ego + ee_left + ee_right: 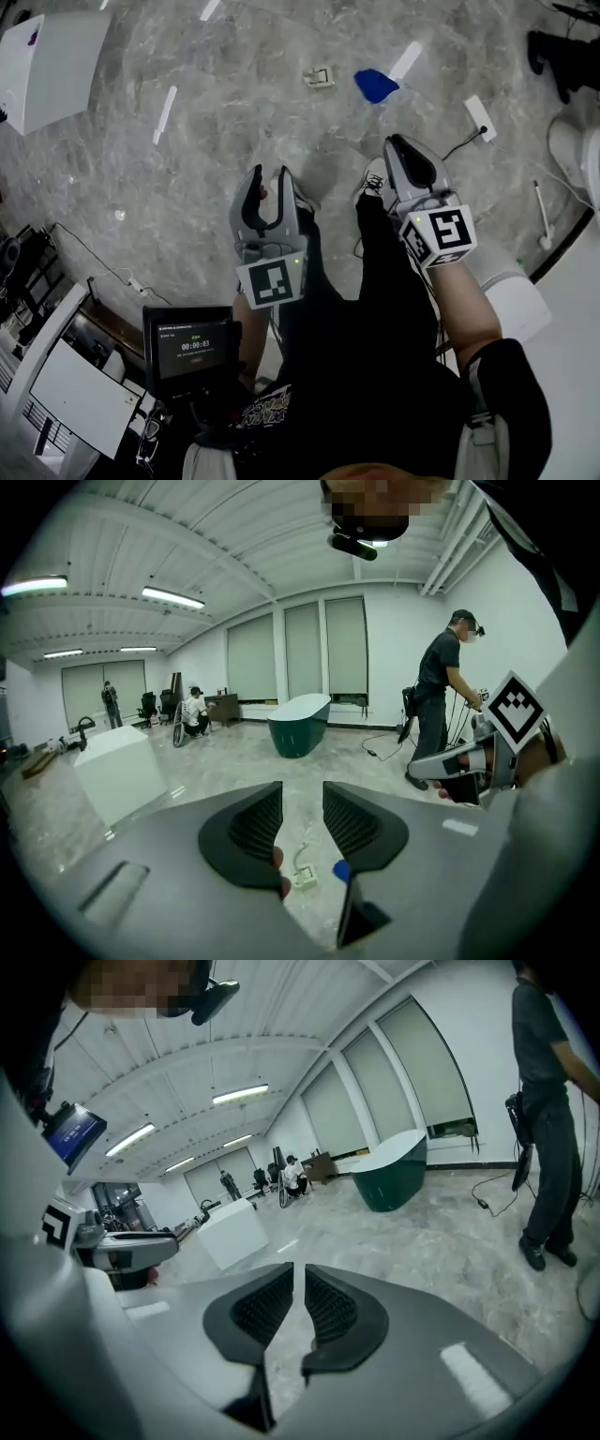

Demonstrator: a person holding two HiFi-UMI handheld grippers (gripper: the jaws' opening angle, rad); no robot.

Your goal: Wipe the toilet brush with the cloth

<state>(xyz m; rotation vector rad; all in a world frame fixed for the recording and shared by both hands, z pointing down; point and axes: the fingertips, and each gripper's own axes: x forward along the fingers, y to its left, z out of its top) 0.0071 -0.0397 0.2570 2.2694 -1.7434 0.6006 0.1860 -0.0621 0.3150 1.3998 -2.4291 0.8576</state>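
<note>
Only the head view gives me the cloth (376,85) whole: a blue wad on the marble floor (234,112), with a small pale plug-like thing (319,78) just left of it. Well right of the cloth, by a white fixture at the frame edge, lies a thin white stick with a small head that I take for the brush (541,214); neither gripper view shows it.

The left gripper view catches only a blue sliver of the cloth past its right jaw. It adds what the head view misses: a green tub (300,724) far beyond the cloth and a person (441,705) standing to its right. The right gripper view shows tub and person too, but no cloth.

Both my forearms reach forward over my legs, tilted down at the floor, marker cubes up. The right tongs (401,148) sit nearer the cloth, short of it. The left tongs (269,183) hang further back and to the left.

The left jaws stand clearly apart, with only floor between them. The right jaws leave a narrow slit, with nothing in it.
</note>
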